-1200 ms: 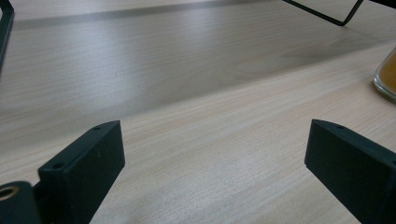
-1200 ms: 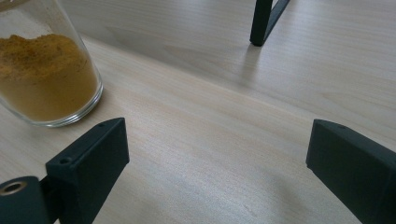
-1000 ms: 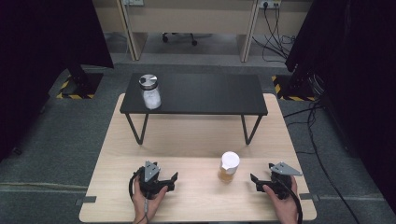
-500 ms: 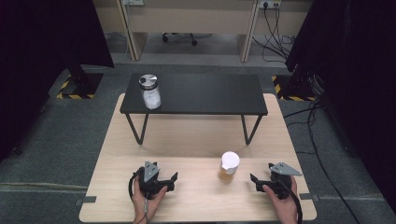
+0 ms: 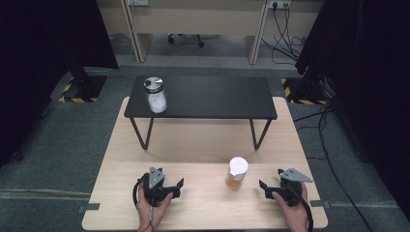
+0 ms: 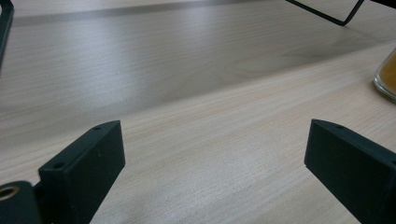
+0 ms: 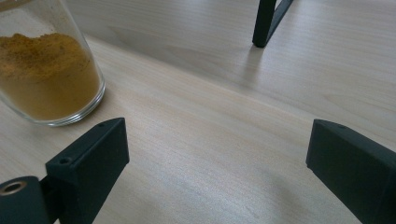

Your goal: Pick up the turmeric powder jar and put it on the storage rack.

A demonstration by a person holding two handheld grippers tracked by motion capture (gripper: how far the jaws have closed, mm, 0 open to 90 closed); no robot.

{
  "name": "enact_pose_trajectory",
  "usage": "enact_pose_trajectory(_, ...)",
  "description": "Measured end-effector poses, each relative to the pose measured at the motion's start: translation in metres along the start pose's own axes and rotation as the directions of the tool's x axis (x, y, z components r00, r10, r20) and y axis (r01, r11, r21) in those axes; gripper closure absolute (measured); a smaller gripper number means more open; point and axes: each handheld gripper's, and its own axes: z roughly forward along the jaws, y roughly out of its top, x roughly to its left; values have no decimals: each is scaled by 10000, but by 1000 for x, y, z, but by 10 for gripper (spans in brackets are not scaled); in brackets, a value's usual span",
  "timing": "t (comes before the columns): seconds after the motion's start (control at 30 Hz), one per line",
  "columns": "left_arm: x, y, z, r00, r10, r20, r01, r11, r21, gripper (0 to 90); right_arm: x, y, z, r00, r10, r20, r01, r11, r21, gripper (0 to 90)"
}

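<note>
One jar of orange-brown powder (image 5: 237,173) stands upright on the pale wooden surface (image 5: 203,145), white lid on, near my side and right of centre. It sits between my two hands but nearer the right one, apart from both. In the right gripper view the same jar (image 7: 46,74) is just off my left finger (image 7: 88,158), outside the gap, glass base flat on the wood; the powder fills the lower part. Judgement: this is the thing nearest to hand, so it is the likely first pick, and it stands free with room all round for a sideways grasp.

Right gripper (image 5: 276,186): fingers spread wide, nothing between them, resting low on the surface and pointing toward the jar. Left gripper (image 5: 170,185): fingers likewise released and empty, bare wood between them in the left gripper view, with the jar's edge (image 6: 386,79) at the far right of that view.

Farther out, a small black table (image 5: 212,96) stands on the surface, across its far half. On its left end sits a second jar (image 5: 155,94), metal lid, white contents, upright. Judgement: the raised top looks like a shelf for jars, so the orange jar may belong beside that one. Both hands rest at the near edge, a ready stance with nothing gripped.
</note>
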Motion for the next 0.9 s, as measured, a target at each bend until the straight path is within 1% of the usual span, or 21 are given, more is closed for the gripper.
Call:
enact_pose_trajectory(0.1, 1, 0, 0, 10000, -63, 26, 63, 10000, 14, 46, 0, 0, 0, 10000, -10, 4, 10, 10000, -1, 60)
enact_pose_trajectory(0.6, 1, 0, 0, 10000, -34, 9, 34, 10000, -20, 50, 1, 0, 0, 10000, -55, 30, 55, 10000, 5, 60)
enact_pose_trajectory(0.9, 0, 0, 0, 10000, -34, -13, 34, 10000, -17, 50, 0, 0, 0, 10000, -47, -43, 47, 10000, -2, 60)
